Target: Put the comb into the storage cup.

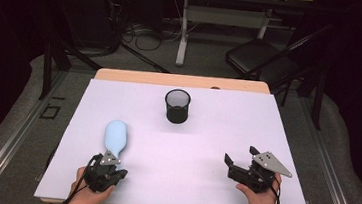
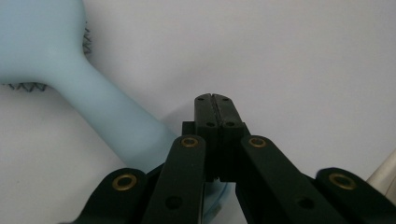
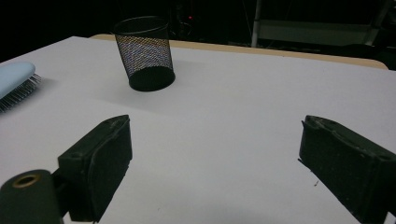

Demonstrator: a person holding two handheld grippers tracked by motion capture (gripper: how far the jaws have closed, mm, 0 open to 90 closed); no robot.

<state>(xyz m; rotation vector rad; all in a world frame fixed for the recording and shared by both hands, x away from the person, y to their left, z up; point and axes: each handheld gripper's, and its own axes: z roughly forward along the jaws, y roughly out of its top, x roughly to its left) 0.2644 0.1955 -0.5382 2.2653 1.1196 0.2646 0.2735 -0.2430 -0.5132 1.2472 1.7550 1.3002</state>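
The left hand rests low at the near edge of the bench, its left gripper pointing away from the person with jaws pressed together on nothing. The pale blue hairbrush lies just beside and ahead of those jaws, its handle running back under the gripper's left link and its bristled head farther out, bristles facing the bench. The right hand holds the right gripper level, jaws spread wide over bare bench. A black mesh cup stands upright well ahead of them.
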